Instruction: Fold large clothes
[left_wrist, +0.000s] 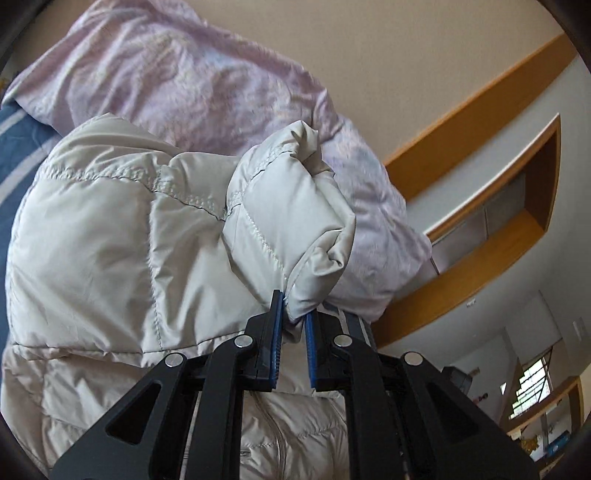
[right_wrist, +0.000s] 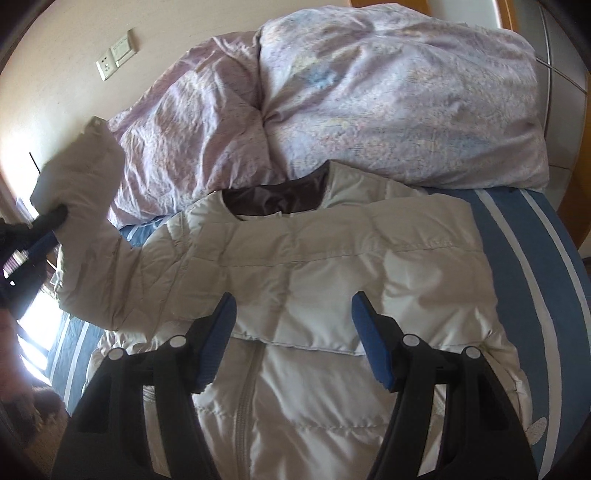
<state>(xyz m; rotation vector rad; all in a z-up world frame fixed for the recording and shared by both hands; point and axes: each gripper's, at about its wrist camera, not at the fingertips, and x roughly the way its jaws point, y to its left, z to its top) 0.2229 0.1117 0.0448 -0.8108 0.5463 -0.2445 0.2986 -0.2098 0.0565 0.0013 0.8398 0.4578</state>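
Left claw (left_wrist: 294, 314) clamped on the cuff of a pale grey quilted puffer jacket (right_wrist: 306, 273), sleeve raised; right claw (right_wrist: 293, 306) apart above its chest on the blue striped bed (right_wrist: 535, 251).

I saw pale grey-white quilted jacket (right_wrist: 314, 280), brown lining at collar. Duvet (right_wrist: 369, 96) at top of frame was lilac, faint floral print. Bedsheet (right_wrist: 535, 258) at right blue, white stripes. Gripper pads (right_wrist: 369, 343) blue.

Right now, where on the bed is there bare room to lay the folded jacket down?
Bare blue-and-white striped sheet lies right of the pale grey quilted puffer jacket, below the crumpled lilac duvet. A narrower strip shows by the lifted sleeve. The head end is crowded.
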